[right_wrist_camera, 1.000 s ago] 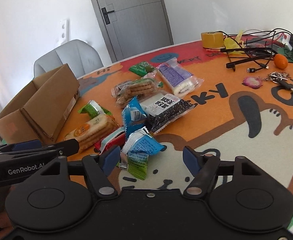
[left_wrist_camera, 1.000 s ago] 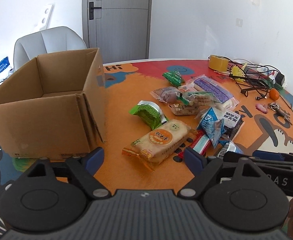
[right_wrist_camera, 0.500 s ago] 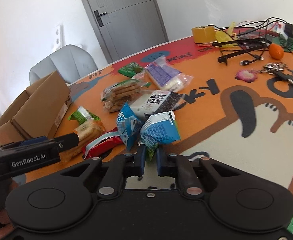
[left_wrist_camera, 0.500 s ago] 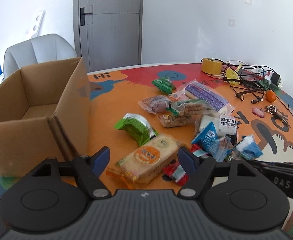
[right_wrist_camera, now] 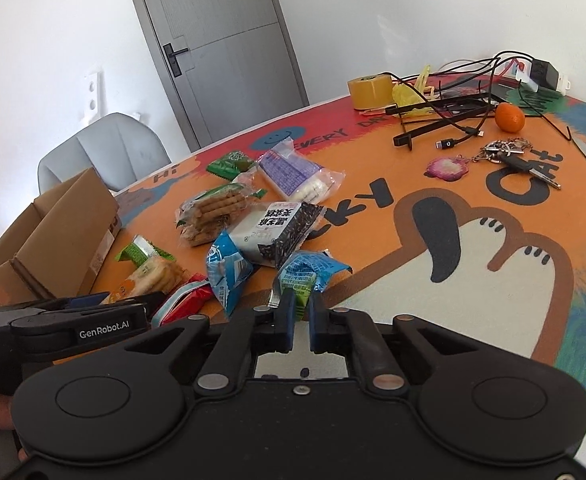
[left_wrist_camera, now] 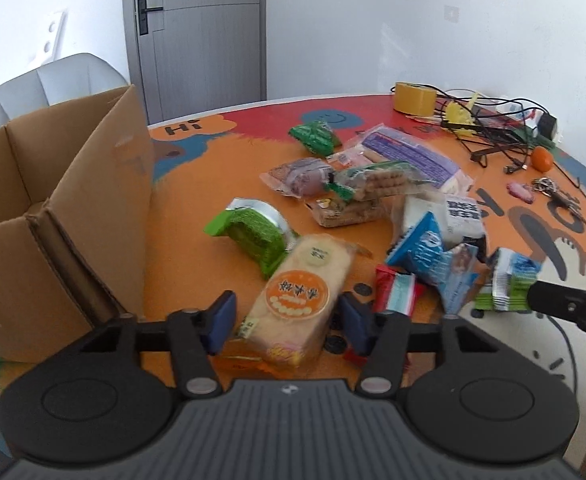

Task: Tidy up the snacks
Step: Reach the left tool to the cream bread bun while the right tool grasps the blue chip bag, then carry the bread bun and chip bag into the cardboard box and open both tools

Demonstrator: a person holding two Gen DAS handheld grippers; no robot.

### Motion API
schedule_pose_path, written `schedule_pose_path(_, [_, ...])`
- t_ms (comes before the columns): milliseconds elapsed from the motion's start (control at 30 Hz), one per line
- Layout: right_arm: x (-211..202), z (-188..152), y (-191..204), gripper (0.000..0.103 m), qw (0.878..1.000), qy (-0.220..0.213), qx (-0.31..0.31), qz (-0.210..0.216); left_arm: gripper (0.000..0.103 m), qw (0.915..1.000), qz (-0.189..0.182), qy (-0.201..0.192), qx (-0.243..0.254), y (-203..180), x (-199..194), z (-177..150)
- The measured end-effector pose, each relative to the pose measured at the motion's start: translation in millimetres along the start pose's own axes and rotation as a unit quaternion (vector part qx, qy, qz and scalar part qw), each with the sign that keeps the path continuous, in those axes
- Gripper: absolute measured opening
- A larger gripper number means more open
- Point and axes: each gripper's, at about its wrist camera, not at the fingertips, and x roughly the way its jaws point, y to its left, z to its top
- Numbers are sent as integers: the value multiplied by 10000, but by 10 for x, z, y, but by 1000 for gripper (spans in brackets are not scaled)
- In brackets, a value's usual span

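Left wrist: orange cartoon tabletop (left_wrist_camera: 197, 200), possibly round, grey door (left_wrist_camera: 201, 32).

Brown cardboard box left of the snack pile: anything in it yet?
Looks empty as far as visible. The brown cardboard box stands open-topped; the left wrist view shows bare inner walls and some floor, no packets. Its near corner is hidden.

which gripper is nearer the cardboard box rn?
Left. The left gripper sits just beside the cardboard box, its jaws around the biscuit pack. The right gripper is farther out, past the snack pile, shut on the blue-green packet.
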Motion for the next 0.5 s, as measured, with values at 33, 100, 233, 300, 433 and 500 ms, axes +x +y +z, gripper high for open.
schedule_pose_path(33, [-2,0,0,7,10000,-10,11,22,34,10000,-18,-4,23,-14,-24,-11])
schedule_pose_path(100, [-19,0,3,6,10000,-55,21,59,33,9999,-103,6,-71,-21,-81,-31])
schedule_pose_path(233, [-69,-12,6,5,9998,-124,74,103,33,9998,-127,-137,-117,-39,-206,-76])
schedule_pose_path(300, [-90,-10,23,5,9998,-150,69,148,33,9995,-138,-208,-188,-16,-280,-70])
schedule_pose_path(433, [-146,-12,95,4,9993,-237,-6,302,33,9987,-75,-401,-302,38,-448,-39])
schedule_pose_path(500, [-191,-20,133,3,9986,-313,-47,418,33,9983,-46,-446,-359,67,-513,-29])
